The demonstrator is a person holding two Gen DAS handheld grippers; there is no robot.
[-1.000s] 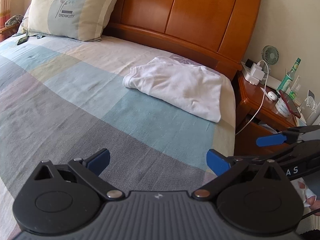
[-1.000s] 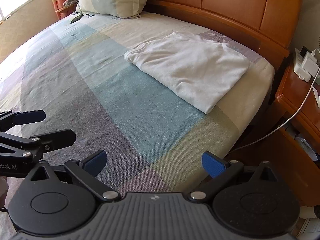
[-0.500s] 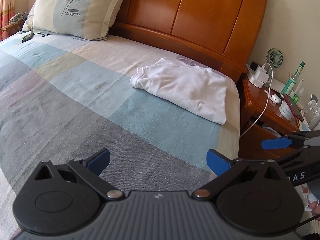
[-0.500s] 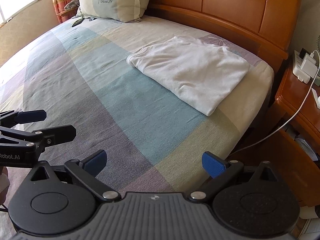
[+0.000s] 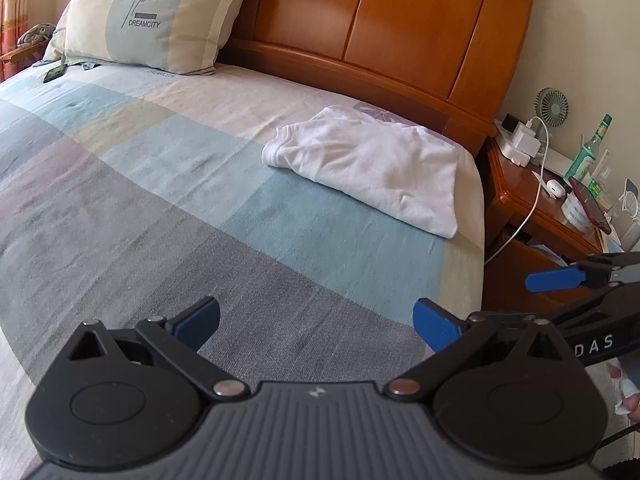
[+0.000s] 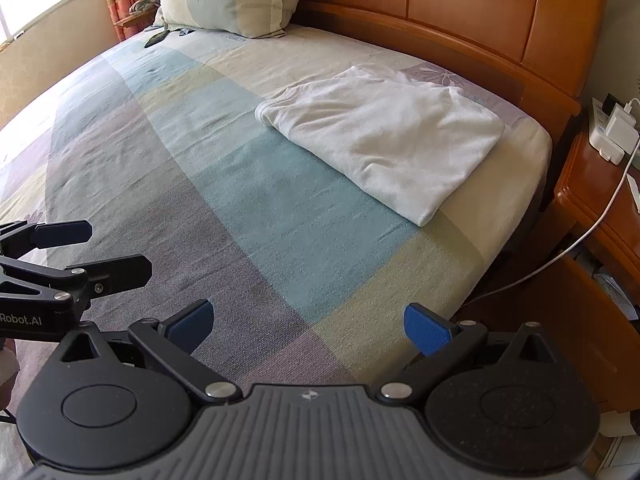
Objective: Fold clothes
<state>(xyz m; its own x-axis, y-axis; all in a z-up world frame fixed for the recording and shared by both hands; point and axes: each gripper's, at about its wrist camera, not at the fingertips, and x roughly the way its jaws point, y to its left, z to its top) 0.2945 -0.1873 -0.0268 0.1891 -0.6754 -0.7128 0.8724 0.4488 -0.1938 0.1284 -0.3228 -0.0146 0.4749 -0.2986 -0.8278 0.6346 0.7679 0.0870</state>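
A white garment [image 5: 372,164] lies folded into a rectangle near the headboard corner of the bed [image 5: 160,208]; the right wrist view shows the same white garment [image 6: 388,140] at upper centre. My left gripper [image 5: 316,320] hovers open over the grey part of the bedsheet, well short of the garment, nothing between its blue pads. My right gripper [image 6: 308,324] is likewise open and empty, above the bed's near edge. Each gripper appears in the other's view: the right gripper [image 5: 568,280] at the right, the left gripper [image 6: 84,252] at the left.
A pillow [image 5: 156,16] leans on the wooden headboard [image 5: 400,28]. A dark phone [image 5: 54,74] lies beside the pillow. The wooden nightstand [image 5: 532,208] on the right carries a charger with a white cable, a small fan, a green bottle and other small items.
Both grippers have drawn back slightly from the garment and tilted up a little. Both stay open. The garment has not moved.
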